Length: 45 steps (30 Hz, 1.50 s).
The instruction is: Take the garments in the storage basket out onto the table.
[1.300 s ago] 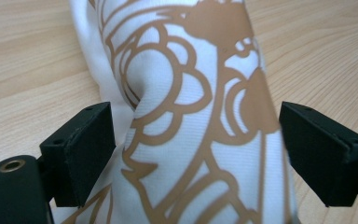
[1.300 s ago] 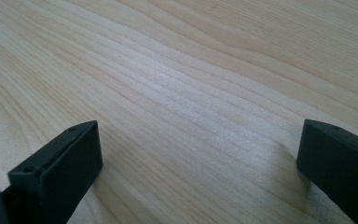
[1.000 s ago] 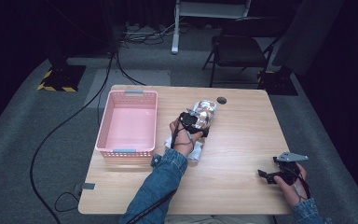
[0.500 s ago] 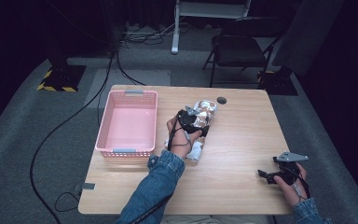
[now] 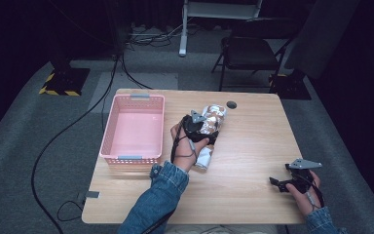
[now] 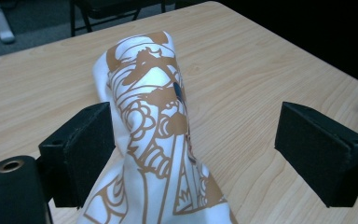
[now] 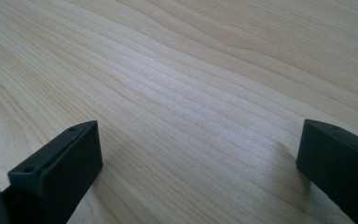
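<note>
High view has the person's left hand [image 5: 187, 144] out over the middle of the wooden worktop [image 5: 253, 165], carrying the left tool [image 5: 205, 127] right on top of a white bag with a brown print [image 5: 209, 119]. That bag lies near the centre of the worktop, just to the right of the pink basket [image 5: 133, 127], with its far end pointing toward a small dark round thing [image 5: 232, 104] close to the back edge. From the left gripper view you get a better look: the bag [image 6: 156, 140] runs up between the two black pads, and it's leaning against the left-hand pad [image 6: 81, 149], while the right-hand pad [image 6: 321, 149] stands well off from it with bare wood in between. So the left tool is spread wide with the bag sitting in the gap, not pinched. Can't tell from these shots if the bag's lower end is lifted or resting on the wood. Over at the near right corner, the right hand [image 5: 306, 191] holds the right tool [image 5: 278, 183] low over the worktop, well apart from the bag and the basket. Right gripper view shows its two pads wide apart too, with plain wood grain [image 7: 191, 93] between them. A folding chair [image 5: 248, 53] stands on the floor behind the worktop.
</note>
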### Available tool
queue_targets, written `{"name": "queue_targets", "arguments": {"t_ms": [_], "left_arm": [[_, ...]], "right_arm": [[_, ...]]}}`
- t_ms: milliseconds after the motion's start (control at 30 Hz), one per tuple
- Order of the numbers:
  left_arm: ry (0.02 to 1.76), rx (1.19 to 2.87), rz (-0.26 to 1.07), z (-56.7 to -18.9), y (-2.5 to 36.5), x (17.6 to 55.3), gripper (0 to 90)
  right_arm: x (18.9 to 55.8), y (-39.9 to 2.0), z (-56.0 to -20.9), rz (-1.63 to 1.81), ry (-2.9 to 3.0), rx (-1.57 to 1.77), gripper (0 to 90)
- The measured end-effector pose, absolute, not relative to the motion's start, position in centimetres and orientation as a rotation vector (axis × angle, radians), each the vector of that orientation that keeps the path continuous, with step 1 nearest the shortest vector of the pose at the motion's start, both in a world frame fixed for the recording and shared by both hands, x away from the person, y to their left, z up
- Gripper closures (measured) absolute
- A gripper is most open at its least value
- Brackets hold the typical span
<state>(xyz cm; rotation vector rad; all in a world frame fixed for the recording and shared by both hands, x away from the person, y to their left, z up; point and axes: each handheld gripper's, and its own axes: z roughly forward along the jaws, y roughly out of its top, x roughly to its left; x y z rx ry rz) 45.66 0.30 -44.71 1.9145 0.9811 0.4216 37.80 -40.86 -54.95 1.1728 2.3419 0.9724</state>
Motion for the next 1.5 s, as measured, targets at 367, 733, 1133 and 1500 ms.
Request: {"name": "queue_targets", "arguments": {"t_ms": [367, 733, 1133, 1500], "left_arm": [[0.981, 1.882, 0.426, -44.7, 1.7, 43.9, 11.7], [0.963, 1.878, 0.457, -44.1, 2.9, 42.3, 11.7], [0.948, 1.874, 0.500, -43.7, 4.6, 40.3, 11.7], [0.957, 1.871, 0.510, -44.0, 6.1, 39.0, 11.7]], "right_arm": [[37.8, -40.9, -54.9, 0.972, 2.342, 1.173, 0.1], [37.8, -40.9, -55.0, 0.972, 2.342, 1.172, 0.1], [37.8, -40.9, -55.0, 0.973, 2.342, 1.172, 0.1], [37.8, -40.9, -54.9, 0.973, 2.343, 1.173, 0.1]]}}
